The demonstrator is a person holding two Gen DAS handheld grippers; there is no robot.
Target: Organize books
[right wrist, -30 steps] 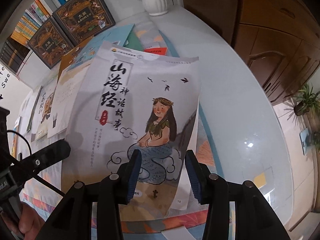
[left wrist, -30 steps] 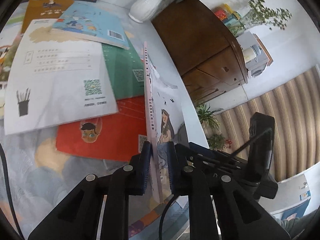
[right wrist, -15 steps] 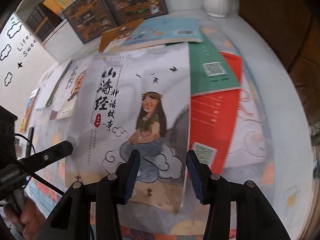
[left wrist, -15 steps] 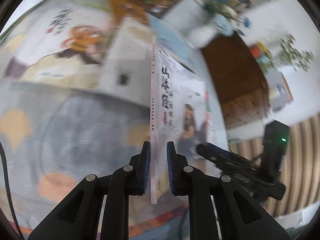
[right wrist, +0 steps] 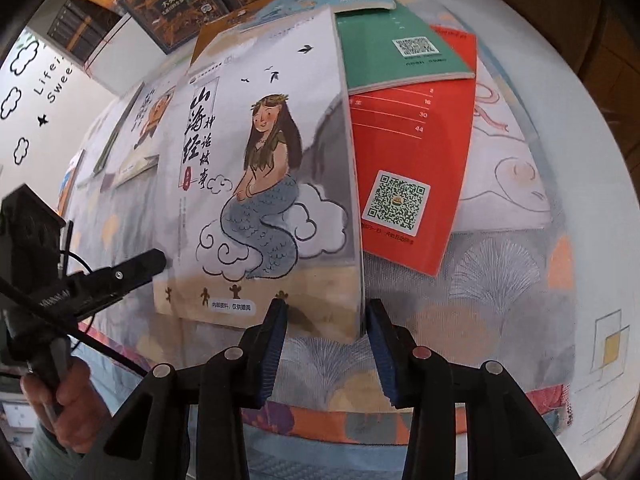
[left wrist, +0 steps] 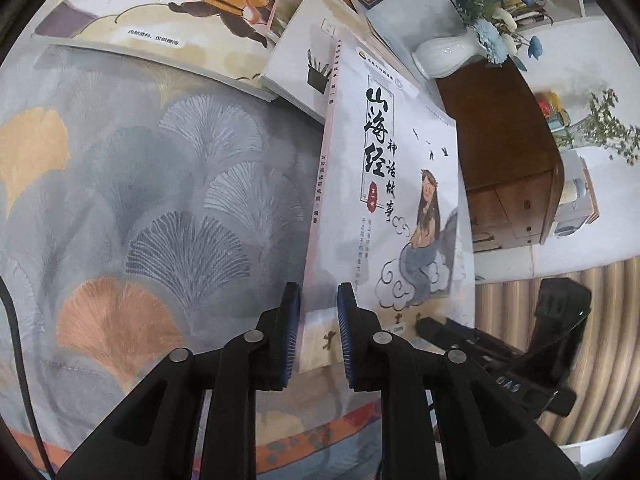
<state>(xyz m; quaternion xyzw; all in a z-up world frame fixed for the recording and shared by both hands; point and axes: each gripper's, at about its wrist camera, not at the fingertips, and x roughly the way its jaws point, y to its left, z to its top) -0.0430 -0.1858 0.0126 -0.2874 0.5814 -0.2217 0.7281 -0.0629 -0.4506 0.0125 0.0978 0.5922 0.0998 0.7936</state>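
The mermaid-cover book point(left wrist: 400, 200) point(right wrist: 260, 160) leans on its spine side over the patterned tablecloth point(left wrist: 160, 200), cover facing up and right. My left gripper point(left wrist: 318, 292) is shut on its near spine corner, with the jaws just easing open. In the right wrist view a left gripper finger point(right wrist: 132, 268) shows at the book's lower left corner. My right gripper point(right wrist: 326, 308) straddles the book's lower right corner. Its jaws are closing, and the pads stand clear of the book. A right gripper finger point(left wrist: 460, 332) shows just below the book's near edge.
A red book point(right wrist: 412, 168) under a green book point(right wrist: 396, 52) lies just right of the held one. A monkey-cover book point(left wrist: 180, 4) and a white book point(left wrist: 308, 52) lie behind. A white vase point(left wrist: 444, 56) and wooden cabinet point(left wrist: 500, 140) stand far right. A hand point(right wrist: 68, 408) holds the left gripper.
The left gripper carried the book leftward and down, from over the red and green books to the patterned cloth. The right gripper followed, and its jaws narrowed around the book's corner.
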